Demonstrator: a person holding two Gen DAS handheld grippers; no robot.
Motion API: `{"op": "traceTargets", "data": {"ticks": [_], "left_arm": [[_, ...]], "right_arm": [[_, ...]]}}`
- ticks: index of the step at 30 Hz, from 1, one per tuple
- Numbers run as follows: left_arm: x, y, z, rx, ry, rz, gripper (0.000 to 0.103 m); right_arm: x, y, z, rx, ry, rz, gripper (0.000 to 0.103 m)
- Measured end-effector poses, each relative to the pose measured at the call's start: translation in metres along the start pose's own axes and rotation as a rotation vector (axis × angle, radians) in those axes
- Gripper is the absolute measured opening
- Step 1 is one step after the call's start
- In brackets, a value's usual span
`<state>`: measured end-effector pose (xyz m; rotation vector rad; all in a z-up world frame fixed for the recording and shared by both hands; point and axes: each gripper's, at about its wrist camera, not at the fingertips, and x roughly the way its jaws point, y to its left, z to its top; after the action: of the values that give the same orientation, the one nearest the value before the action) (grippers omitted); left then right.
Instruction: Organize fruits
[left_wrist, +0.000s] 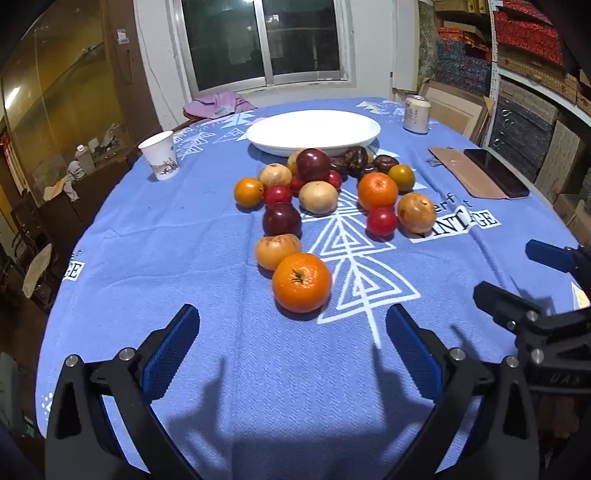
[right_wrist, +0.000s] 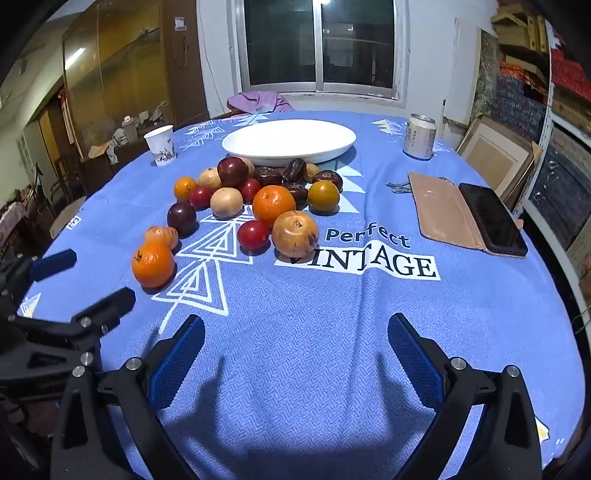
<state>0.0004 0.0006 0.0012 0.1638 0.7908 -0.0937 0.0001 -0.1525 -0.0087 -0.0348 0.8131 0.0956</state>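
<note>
Both grippers, left (left_wrist: 291, 332) and right (right_wrist: 295, 339), hover with jaws fully spread and empty; the nearest round orange tangerine (left_wrist: 301, 282) suits centred, gentle closure before transfer to the shallow white plate (left_wrist: 314, 129).

Fruits (left_wrist: 325, 192) piled nr white plate (left_wrist: 314, 131).

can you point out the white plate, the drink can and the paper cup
white plate (right_wrist: 258, 142): right wrist view, on the bare inner surface left of centre.
drink can (right_wrist: 419, 136): right wrist view, on the middle of its side wall.
paper cup (left_wrist: 160, 157): left wrist view, on its outer wall.
</note>
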Motion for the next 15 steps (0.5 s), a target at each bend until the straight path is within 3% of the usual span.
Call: {"op": "traceTargets", "data": {"ticks": [4,15], "left_arm": [[-0.004,-0.001,-0.004,-0.008,-0.017,-0.001,0.099],[0.004,0.001,-0.003,-0.023,0.012,-0.032,0.099]], "right_arm": [[0.006,-0.009,0.001,0.06,0.021,0.052,0.1],[-0.001,-0.005,0.001,0.029,-0.015,0.006,0.1]]}}
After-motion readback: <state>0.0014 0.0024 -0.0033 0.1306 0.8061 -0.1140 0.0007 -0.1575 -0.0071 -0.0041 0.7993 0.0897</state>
